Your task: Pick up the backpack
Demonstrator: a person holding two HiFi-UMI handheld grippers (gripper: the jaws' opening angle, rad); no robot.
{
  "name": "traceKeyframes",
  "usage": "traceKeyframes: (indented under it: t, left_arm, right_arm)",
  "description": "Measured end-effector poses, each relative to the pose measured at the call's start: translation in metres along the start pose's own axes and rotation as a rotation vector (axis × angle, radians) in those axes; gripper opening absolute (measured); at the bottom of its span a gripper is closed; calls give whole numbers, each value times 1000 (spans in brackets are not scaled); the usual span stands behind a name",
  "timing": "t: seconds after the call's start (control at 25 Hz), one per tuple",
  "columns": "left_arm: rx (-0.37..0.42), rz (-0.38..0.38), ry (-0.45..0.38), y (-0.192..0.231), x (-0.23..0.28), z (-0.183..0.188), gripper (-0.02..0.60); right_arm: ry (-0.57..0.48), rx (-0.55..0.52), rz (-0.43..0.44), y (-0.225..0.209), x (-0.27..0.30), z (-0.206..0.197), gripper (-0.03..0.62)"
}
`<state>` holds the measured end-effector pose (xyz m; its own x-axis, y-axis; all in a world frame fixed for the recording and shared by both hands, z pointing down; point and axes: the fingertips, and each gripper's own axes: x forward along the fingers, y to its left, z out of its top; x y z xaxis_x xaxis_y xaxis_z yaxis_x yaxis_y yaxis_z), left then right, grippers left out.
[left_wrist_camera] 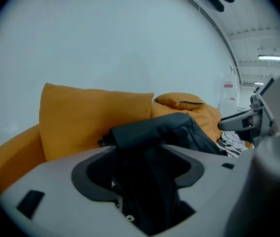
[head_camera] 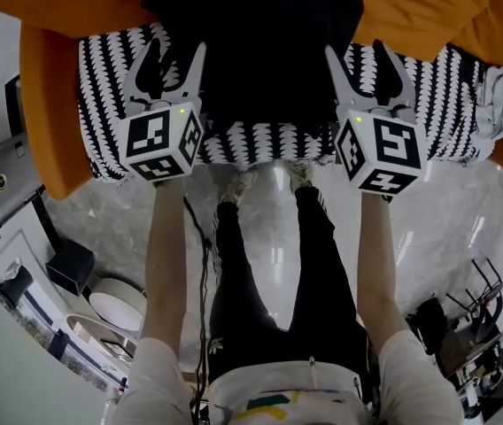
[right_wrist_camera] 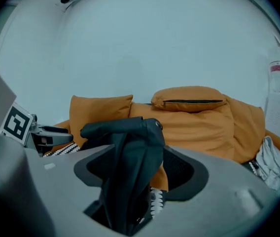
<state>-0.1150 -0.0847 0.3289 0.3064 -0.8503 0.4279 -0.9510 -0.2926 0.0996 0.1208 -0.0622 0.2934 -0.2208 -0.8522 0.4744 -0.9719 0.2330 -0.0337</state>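
1. Backpack (left_wrist_camera: 150, 137) fabric sits right at the lens in both gripper views. One black fold runs down the throat of the left gripper (head_camera: 179, 50), another down the throat of the right gripper (head_camera: 354, 50). The bag itself lies between the two tools, on the sofa (head_camera: 43, 113) seat.
2. Both sets of jaws stand wide apart. Pads flank the fabric and we see no squeeze on it, so we judge nothing is gripped yet.
3. Risk: if we raise now, the folds just slide out of the gaps and the bag is left on the seat.
4. Risk: closing on a loose fold only. We'd guess thin cloth could creep through the pads under the bag's weight and drop one side.
5. Risk, right side: a bit of black-and-white throw (right_wrist_camera: 156, 201) shows under the fold inside that gripper's gap. Pinch it too and the throw drags up with the bag.
6. Risk: uneven bites left versus right would likely tilt the bag and swing it toward us.
7. Outward: orange cushions (right_wrist_camera: 194, 122) sit beyond the jaw tips and a grey cloth (right_wrist_camera: 270, 164) lies outboard of the right gripper. Both are apart from the jaws, so low risk.
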Motion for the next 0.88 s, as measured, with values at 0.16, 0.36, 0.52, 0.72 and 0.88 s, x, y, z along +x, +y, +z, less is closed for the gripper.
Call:
traceKeyframes:
  t: [0.16,0.36,0.52,0.72,0.88]
  left_arm:
    - [-45,21,80,18,24,-31,287]
    - [-56,50,196,28,42,-67,299]
    - [-74,58,251,36,48,-84,301]
    - [-73,52,310,42,57,-109,302]
    - [-71,55,341,44,62,-114,302]
  right_arm:
    - [60,11,5,-1,16,-21,300]
    - [124,-2,-4,-3,28,-42,301]
    - [162,-20,-6,0,36,-55,301]
    - [207,-21,-23,-4,44,-82,301]
    - [203,-14,-21,-6,46,-79,301]
